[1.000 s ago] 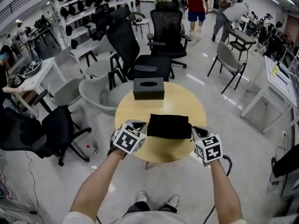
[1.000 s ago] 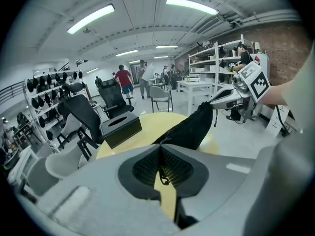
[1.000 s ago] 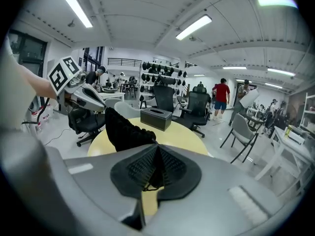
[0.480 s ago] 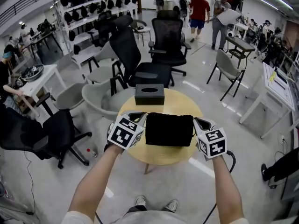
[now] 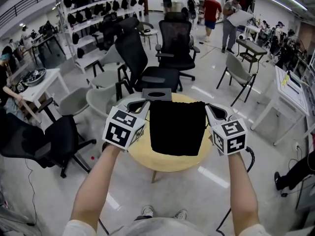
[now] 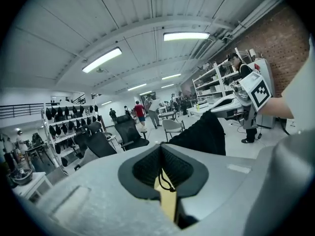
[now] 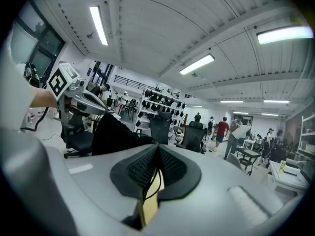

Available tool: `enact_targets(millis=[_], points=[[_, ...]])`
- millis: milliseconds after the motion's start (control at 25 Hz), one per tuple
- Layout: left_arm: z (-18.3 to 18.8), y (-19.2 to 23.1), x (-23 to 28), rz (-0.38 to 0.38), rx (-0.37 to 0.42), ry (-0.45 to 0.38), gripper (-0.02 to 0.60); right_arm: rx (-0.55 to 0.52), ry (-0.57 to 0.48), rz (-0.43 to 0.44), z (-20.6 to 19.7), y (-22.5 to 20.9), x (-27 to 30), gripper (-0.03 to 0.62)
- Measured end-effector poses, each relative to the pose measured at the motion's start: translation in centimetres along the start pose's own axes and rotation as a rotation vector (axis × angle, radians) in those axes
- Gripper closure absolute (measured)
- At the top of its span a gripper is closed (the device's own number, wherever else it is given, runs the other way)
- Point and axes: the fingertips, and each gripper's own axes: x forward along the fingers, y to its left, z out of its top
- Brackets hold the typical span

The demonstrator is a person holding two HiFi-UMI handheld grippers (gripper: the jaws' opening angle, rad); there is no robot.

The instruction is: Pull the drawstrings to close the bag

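Note:
The black drawstring bag (image 5: 177, 129) hangs in the air above the round wooden table (image 5: 170, 164), stretched between my two grippers by its top corners. At the bag's upper left corner my left gripper (image 5: 144, 104) is shut on a thin black drawstring (image 6: 165, 180), and the cord runs down between its pads. My right gripper (image 5: 208, 107) holds the upper right corner, shut on the other drawstring (image 7: 155, 181). The left gripper view shows the bag (image 6: 202, 134) with the right gripper beyond it. In the right gripper view the bag (image 7: 114, 132) hangs below the left gripper (image 7: 82, 100).
A black tissue box (image 5: 156, 93) stands on the far part of the table, partly behind the bag. Black office chairs (image 5: 174, 43) and grey chairs (image 5: 241, 68) ring the table. White tables stand at left and right. People walk in the background.
Both grippers have risen and lifted the bag off the table. It lay flat and wide a second ago and now hangs long between them.

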Motion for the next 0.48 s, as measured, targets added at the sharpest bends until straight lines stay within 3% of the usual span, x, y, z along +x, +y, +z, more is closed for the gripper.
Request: enact_targets(millis=[480], points=[[4.5, 2.2, -3.3, 0.125, -0.009, -0.124, 0.574, -0.015, -0.088, -0.012, 3.9, -0.1, -1.3, 0.589]])
